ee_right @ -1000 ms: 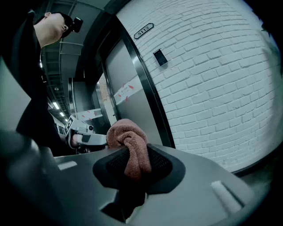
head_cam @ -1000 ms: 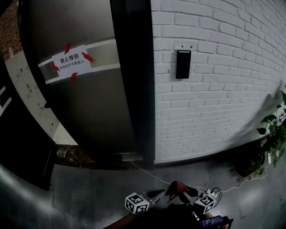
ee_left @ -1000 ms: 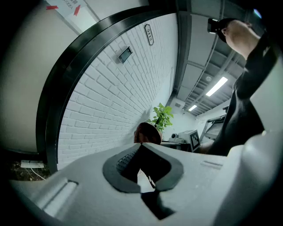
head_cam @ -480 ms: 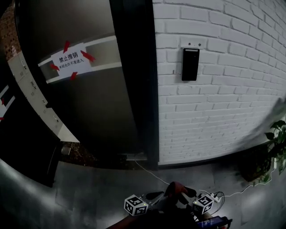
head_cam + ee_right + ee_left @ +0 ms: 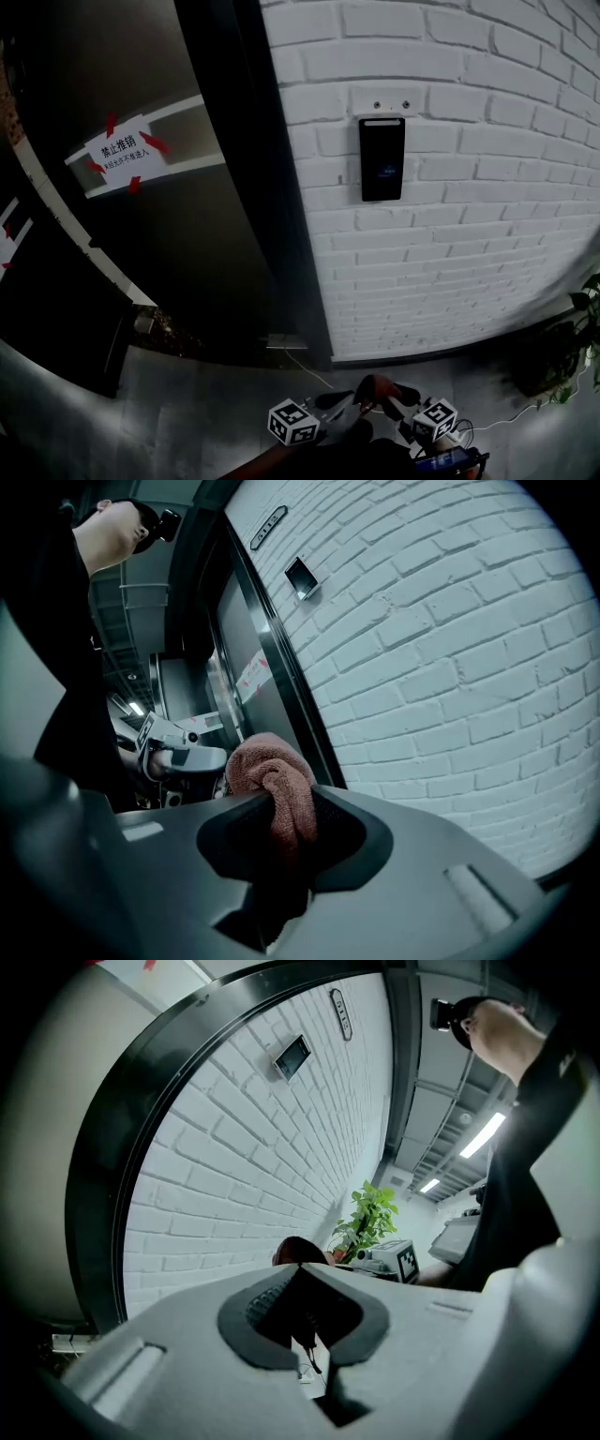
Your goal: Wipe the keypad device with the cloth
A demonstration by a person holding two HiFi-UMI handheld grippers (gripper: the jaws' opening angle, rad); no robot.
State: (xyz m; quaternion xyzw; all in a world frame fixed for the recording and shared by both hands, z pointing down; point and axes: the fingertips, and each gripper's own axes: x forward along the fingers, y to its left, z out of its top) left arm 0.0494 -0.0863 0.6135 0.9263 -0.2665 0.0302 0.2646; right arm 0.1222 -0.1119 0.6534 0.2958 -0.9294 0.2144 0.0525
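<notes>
Scene: we see a white painted brick wall [image 5: 450,234] with a dark metal door frame [image 5: 272,187] on its left, head view.
Keypad: black rectangular keypad device [image 5: 382,159] is mounted upright on the wall, at about 1 o'clock from frame centre. It is well apart from both grippers and nothing touches it.
Cloth: reddish-pink terry cloth [image 5: 277,780] is bunched, and its fold sticks out past the jaw tips. In the head view we place it at 6 o'clock, low in the frame, between the two marker cubes.
Right gripper: right gripper [image 5: 281,803] has its jaws clamped on the cloth. It is held low, with the keypad up at its 12 o'clock.
Left gripper: left gripper [image 5: 300,1267] has its jaws closed tip to tip. We see nothing between them. It sits just beside the right gripper, and the cloth shows right behind its tips.
Door: white paper notice with red tape [image 5: 120,150] is stuck on the grey door, at 10 o'clock.
Plant: green leafy plant [image 5: 586,319] is at 4 o'clock, at the frame edge.
Floor: thin white cable [image 5: 305,366] runs from the door base toward the grippers.
</notes>
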